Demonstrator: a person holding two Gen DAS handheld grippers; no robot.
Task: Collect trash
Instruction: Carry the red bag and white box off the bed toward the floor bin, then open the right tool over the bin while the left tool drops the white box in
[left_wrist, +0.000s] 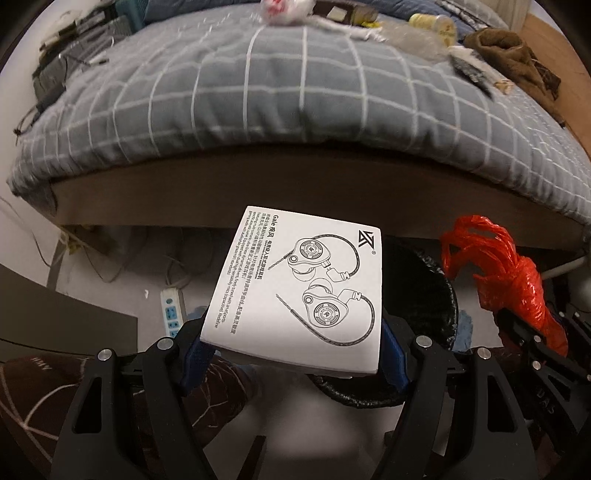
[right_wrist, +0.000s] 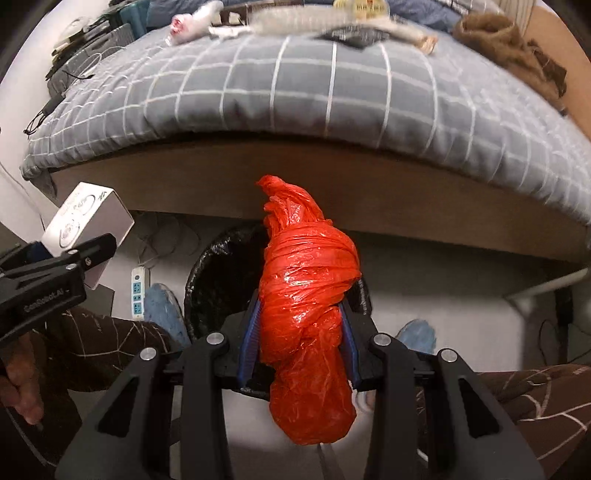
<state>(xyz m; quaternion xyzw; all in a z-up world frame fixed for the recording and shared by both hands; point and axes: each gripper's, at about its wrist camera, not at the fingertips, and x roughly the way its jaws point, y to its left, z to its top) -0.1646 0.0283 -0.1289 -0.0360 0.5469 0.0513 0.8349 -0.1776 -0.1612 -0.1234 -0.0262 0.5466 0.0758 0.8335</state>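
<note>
My left gripper (left_wrist: 291, 350) is shut on a white earphone box (left_wrist: 299, 288) with a line drawing of earbuds on top; the box also shows at the left of the right wrist view as the white box (right_wrist: 88, 221). My right gripper (right_wrist: 301, 332) is shut on a knotted red plastic bag (right_wrist: 306, 295), which appears at the right of the left wrist view too as the red bag (left_wrist: 506, 273). Both point steeply down over a bin lined with a black bag (right_wrist: 210, 273), its rim (left_wrist: 439, 295) just behind the box. More litter (left_wrist: 288, 11) lies on the bed.
A bed with a grey checked cover (left_wrist: 277, 92) and a brown frame (right_wrist: 258, 177) fills the upper half. On it lie a clear bottle (right_wrist: 295, 16), a brown cloth (left_wrist: 513, 55) and cables (left_wrist: 55, 81). A power strip (left_wrist: 171, 310) lies on the floor. Patterned brown trouser legs (right_wrist: 110, 339) and blue shoe covers (right_wrist: 162, 306) are below.
</note>
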